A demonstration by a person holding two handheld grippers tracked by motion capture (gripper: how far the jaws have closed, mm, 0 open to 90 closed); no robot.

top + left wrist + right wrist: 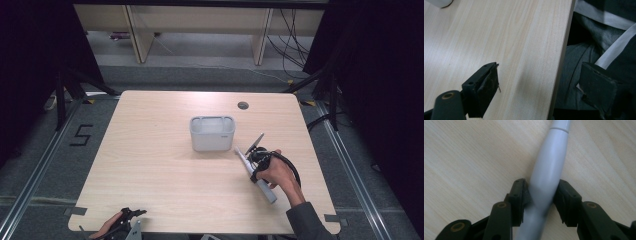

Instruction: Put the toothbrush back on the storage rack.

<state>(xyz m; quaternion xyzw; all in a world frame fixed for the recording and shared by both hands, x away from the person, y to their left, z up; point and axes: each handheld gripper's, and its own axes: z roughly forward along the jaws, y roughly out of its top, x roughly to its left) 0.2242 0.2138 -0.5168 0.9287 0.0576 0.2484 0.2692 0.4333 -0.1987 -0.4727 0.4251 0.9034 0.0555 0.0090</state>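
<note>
Floor marked "5" (81, 135), right gripper (541, 195) fingers clamping grey handle (549, 170)

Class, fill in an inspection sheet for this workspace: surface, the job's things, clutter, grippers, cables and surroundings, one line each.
Surface: light wooden table, with a small round port near its far edge.
Job's things: a grey handled tool lying right of centre; a grey open bin standing mid-table.
Clutter: nothing seen.
Grippers: right gripper shut on the tool's handle, one jaw on each side; left gripper open at the table's near edge, holding nothing.
Cables: a black cable loops from the right gripper; more cables hang behind the table.
Surroundings: dark curtains at both sides, pale furniture legs behind, a floor mark "5".
</note>
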